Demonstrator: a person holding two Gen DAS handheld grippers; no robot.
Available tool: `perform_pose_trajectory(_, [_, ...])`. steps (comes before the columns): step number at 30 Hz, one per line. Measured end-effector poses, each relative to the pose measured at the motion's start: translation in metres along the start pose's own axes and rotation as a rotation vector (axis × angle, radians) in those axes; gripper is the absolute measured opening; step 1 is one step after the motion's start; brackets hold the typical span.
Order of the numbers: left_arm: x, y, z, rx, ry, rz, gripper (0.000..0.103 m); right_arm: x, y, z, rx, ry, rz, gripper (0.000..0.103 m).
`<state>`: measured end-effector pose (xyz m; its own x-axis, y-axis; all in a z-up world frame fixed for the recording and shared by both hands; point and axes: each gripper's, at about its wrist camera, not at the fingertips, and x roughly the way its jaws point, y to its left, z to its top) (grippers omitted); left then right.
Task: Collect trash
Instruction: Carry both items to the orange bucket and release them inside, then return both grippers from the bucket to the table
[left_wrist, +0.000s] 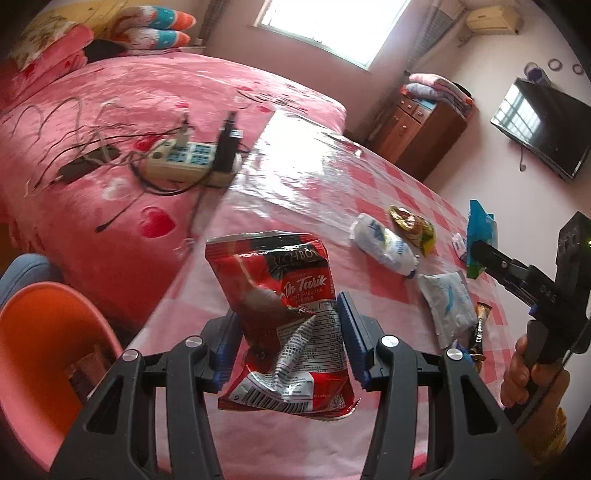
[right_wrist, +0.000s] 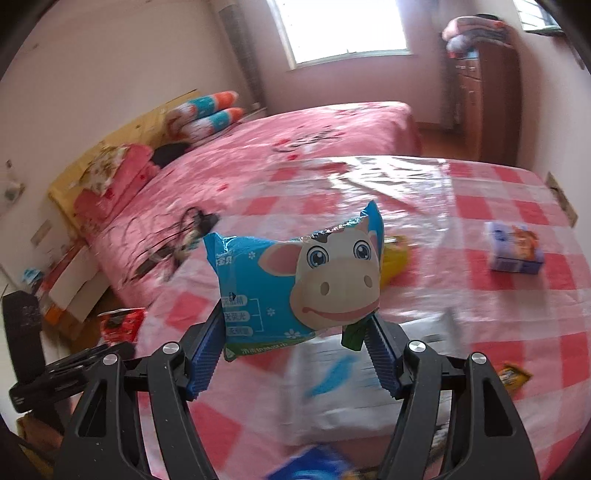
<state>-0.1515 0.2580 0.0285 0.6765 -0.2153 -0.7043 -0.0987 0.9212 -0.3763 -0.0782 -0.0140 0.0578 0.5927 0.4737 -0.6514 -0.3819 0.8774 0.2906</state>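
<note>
Left gripper: we have the left gripper (left_wrist: 286, 334) clamped on a crumpled red foil sachet (left_wrist: 282, 332), its blue ribbed pads pinching the pack mid-body so it hangs clear of the table, centre of the left wrist view.
Sachet writing: we read "RICHBON" across the top, "Teh Tarik" in script, "MILK TEA" under it, plus a nutrition panel and a barcode at the bottom edge.
Right gripper: we see the right gripper (right_wrist: 295, 343) closed on a blue plastic snack bag with a cartoon cow face (right_wrist: 299, 284), gripped along its lower edge, so the bag stands up in the middle of the right wrist view.
Bag writing: white Chinese characters at lower left, too small for us to read.
Why lifted: we judge both packs are held aloft for carrying to a bin.
Bin: a round orange plastic bin (left_wrist: 48, 354) sits at lower left of the left wrist view, beside the table edge; likely the drop point.
Still on the table: on the pink checked plastic tablecloth (left_wrist: 332, 177) we spot a white wrapper (left_wrist: 384, 243), a gold-and-brown foil wrapper (left_wrist: 410, 223), a grey-white pouch (left_wrist: 447, 306) and a dark stick sachet (left_wrist: 480, 326) at right.
Also: a purple printed box (right_wrist: 515, 251) at right of the right wrist view.
</note>
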Motion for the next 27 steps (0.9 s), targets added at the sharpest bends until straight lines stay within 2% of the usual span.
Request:
perform_pose_trajectory(8, [-0.031,0.059,-0.015,-0.096,-0.024,0.075,0.051,0.019,0.087,-0.012,-0.122,0.075,0.159,0.070])
perform_pose_trajectory(15, [-0.060,0.124,-0.038,-0.216,-0.040,0.189,0.051,0.043,0.181,-0.029,-0.279,0.161,0.308,0.070])
perform_pose_trajectory(21, [-0.075,0.170,-0.055,-0.326,-0.050,0.265,0.052,0.065,0.245,-0.047,-0.387,0.230,0.392,0.073])
perform_pose_trajectory(22, [-0.075,0.178,-0.057,-0.345,-0.044,0.279,0.053,0.070,0.255,-0.051,-0.400,0.244,0.409,0.076])
perform_pose_trajectory(24, [-0.078,0.189,-0.061,-0.370,-0.039,0.312,0.064,0.081,0.271,-0.059,-0.412,0.279,0.433,0.086])
perform_pose_trajectory(25, [-0.080,0.194,-0.062,-0.379,-0.047,0.334,0.069,0.084,0.275,-0.063,-0.414,0.294,0.443,0.088])
perform_pose_trajectory(27, [-0.086,0.201,-0.064,-0.383,-0.060,0.364,0.073,0.085,0.277,-0.069,-0.407,0.307,0.458,0.089])
